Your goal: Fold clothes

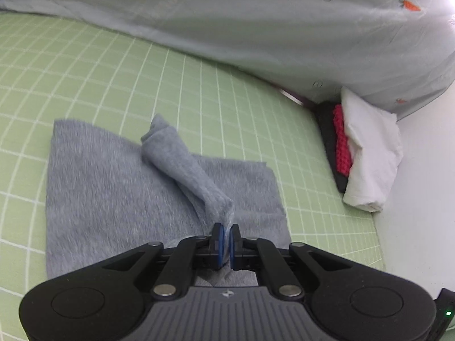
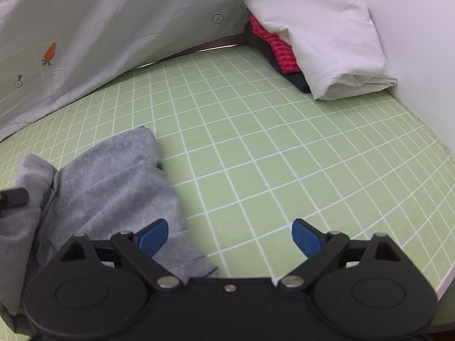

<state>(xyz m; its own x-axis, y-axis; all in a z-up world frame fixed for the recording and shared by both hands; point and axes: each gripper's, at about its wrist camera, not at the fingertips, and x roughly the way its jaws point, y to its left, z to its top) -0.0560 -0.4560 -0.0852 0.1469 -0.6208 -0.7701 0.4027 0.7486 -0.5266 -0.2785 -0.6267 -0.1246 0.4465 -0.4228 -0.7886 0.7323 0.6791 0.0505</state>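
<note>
A grey garment (image 1: 108,187) lies on the green checked sheet (image 1: 85,65). My left gripper (image 1: 226,234) is shut on a pulled-up fold of it, which runs as a ridge across the flat part. In the right wrist view the same grey garment (image 2: 108,187) lies at the lower left. My right gripper (image 2: 230,238) stands open above the sheet (image 2: 270,156), its left blue pad over the garment's edge, nothing between the pads. A dark part of the other gripper (image 2: 14,197) shows at the far left.
A stack of folded clothes, white (image 2: 321,42) over red (image 2: 273,48) and black, sits in the far corner by the white wall (image 2: 421,42). It shows as a folded stack (image 1: 366,153) in the left view too. A pale carrot-print quilt (image 1: 256,22) lines the back.
</note>
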